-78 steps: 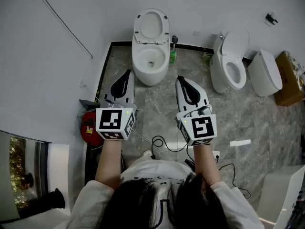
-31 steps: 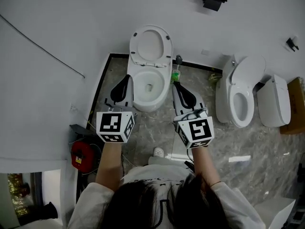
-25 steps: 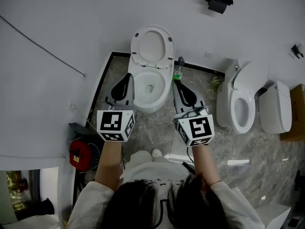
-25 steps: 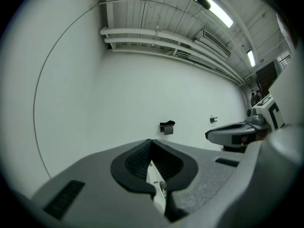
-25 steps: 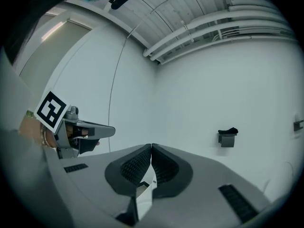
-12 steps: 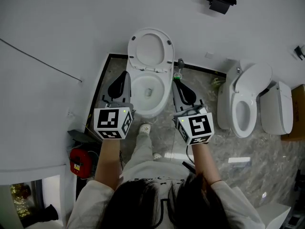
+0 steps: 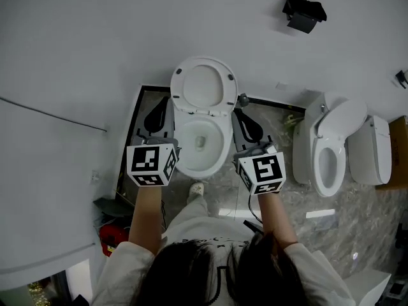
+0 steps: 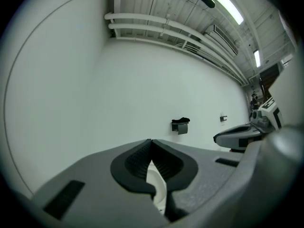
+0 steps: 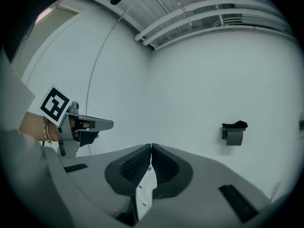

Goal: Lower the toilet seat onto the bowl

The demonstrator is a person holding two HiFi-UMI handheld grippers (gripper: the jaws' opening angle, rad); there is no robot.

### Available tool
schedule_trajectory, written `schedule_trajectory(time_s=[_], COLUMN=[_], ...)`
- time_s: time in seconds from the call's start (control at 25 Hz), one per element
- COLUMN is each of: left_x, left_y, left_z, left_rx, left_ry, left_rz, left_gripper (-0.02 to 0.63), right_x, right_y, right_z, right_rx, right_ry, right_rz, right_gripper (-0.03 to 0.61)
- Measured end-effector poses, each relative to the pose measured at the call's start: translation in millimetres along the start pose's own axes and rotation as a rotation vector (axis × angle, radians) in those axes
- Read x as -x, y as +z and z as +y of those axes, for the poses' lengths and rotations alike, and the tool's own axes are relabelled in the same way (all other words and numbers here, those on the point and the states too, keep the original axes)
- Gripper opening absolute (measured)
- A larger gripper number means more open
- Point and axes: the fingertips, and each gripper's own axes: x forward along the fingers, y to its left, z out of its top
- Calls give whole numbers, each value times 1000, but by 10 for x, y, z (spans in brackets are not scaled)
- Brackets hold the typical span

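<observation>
The left gripper (image 8: 151, 141) and right gripper (image 9: 151, 147) were both closed on nothing, flanking the bowl (image 7: 185, 163). The toilet seat (image 7: 178, 88) stood raised against the wall.

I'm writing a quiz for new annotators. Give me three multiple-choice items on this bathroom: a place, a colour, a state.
1. Where are the left gripper and right gripper relative to the middle toilet's bowl?
A. one on each side
B. both left of it
C. both inside it
2. What colour is the holder on the wall?
A. white
B. black
C. red
3. How is that toilet's seat?
A. down on the bowl
B. raised upright
C. lying on the floor
Answers: 1 A, they flank it in the head view; 2 B, it is dark against the white wall; 3 B, it stands up behind the open bowl.
</observation>
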Motion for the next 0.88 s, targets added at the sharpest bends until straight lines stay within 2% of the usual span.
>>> schedule_trajectory(time_s=[0.28, 0.6, 0.64, 0.68, 0.72, 0.88], left_x=[-694, -1228, -1269, -1306, -1340, -1436], left_y=[-79, -295, -322, -349, -376, -487], left_z=[456, 737, 764, 791, 816, 863], left_rx=[20, 43, 46, 50, 54, 67], left_ry=[-43, -93, -96, -98, -99, -100], left_rz=[14, 55, 59, 63, 67, 81], left_gripper=[9, 9, 9, 9, 9, 9], right_x=[-786, -1439, -1496, -1551, -1603, -1758], right_y=[-49, -321, -351, -382, -413, -550], right_z=[-245, -513, -532, -547, -565, -639], right_rx=[25, 10, 3, -7, -14, -15], right_ry=[-50, -94, -91, -89, -89, -90], right_rz=[41, 121, 125, 130, 135, 168], right_gripper=[31, 43, 94, 173, 217, 225])
